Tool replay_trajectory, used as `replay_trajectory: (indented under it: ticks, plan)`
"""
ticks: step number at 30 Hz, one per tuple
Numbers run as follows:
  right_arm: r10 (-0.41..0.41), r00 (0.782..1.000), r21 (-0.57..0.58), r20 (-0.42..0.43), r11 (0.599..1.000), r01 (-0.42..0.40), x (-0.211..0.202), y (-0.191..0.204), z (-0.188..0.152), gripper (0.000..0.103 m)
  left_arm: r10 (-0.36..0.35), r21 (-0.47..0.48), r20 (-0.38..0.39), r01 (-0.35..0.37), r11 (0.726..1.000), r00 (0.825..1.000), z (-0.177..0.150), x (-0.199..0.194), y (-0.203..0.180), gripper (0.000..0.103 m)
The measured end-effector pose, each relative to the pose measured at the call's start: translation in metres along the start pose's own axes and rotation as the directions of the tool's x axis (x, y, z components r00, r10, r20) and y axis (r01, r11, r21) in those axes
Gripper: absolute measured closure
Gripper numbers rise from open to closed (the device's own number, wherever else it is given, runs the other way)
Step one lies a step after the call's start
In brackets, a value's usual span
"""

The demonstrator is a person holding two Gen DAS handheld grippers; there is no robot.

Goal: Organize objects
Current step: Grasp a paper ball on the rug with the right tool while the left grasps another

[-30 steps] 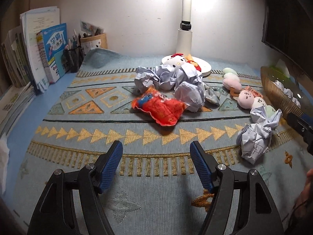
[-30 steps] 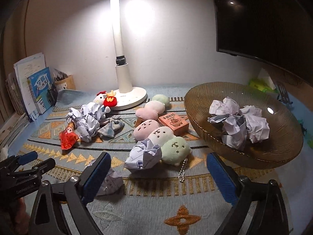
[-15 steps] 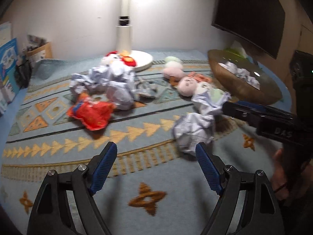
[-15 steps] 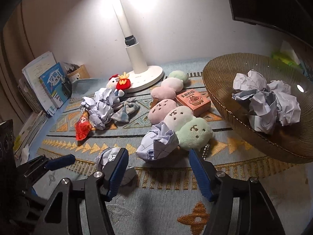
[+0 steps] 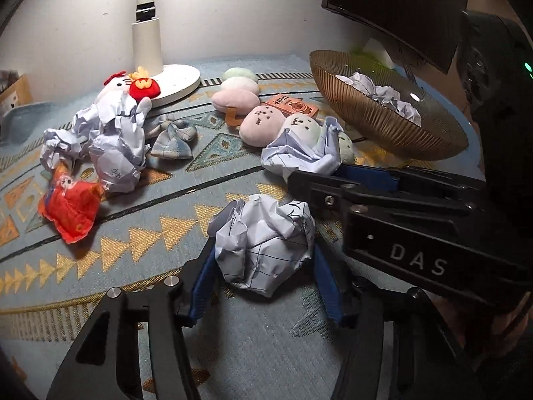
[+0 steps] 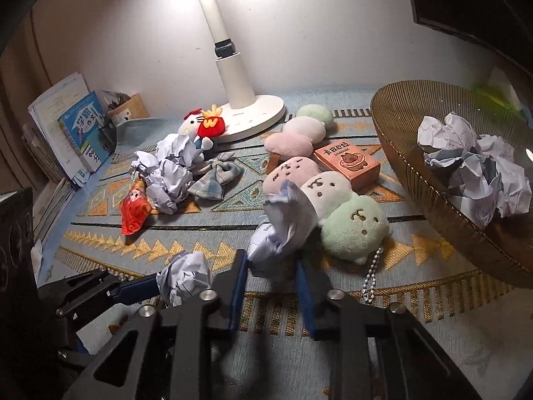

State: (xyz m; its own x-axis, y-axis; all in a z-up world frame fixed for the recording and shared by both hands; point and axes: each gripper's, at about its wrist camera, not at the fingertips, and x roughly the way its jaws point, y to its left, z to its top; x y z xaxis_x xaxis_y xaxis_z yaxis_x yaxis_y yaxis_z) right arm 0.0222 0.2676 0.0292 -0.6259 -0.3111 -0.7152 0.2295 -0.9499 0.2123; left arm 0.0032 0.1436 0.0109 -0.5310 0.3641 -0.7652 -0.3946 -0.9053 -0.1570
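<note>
My left gripper (image 5: 265,260) is shut on a crumpled paper ball (image 5: 265,243) low over the patterned mat; it also shows in the right wrist view (image 6: 185,275). My right gripper (image 6: 273,266) is shut on a second crumpled paper ball (image 6: 283,226) beside the plush toys; that ball shows in the left wrist view (image 5: 303,153) too. A brown ribbed bowl (image 6: 399,123) at the right holds several paper balls (image 6: 473,166). More paper balls (image 6: 170,173) lie in a pile at the left.
Pastel plush toys (image 6: 353,230), a small orange box (image 6: 346,163), a plaid bow (image 6: 213,176), a red toy (image 6: 133,210) and a Hello Kitty plush (image 6: 200,126) lie on the mat. A white lamp base (image 6: 253,116) stands behind. Books (image 6: 80,133) lean at the left.
Both grippers moved forward and closed: the left onto the near paper ball, the right onto the ball by the plush toys. One second ago both were wide open.
</note>
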Motion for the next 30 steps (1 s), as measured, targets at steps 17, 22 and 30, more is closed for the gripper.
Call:
replay_trajectory:
  ticks: [17,22,30]
  plan:
    - [-0.019,0.991,-0.187,-0.132,0.982,-0.006,-0.033,0.039,-0.060,0.055,0.142,-0.224,0.067,-0.123,0.967,0.988,-0.048,-0.059,0.076,0.052]
    - [-0.013,0.997,-0.237,-0.080,0.971,-0.006,-0.045,0.046,-0.057,0.034,0.141,-0.198,0.089,-0.121,0.973,0.986,-0.048,-0.060,0.070,0.052]
    - [0.108,0.987,-0.197,-0.122,0.972,-0.131,-0.041,0.049,-0.058,0.025,0.135,-0.205,0.093,-0.114,0.972,0.986,-0.050,-0.059,0.071,0.051]
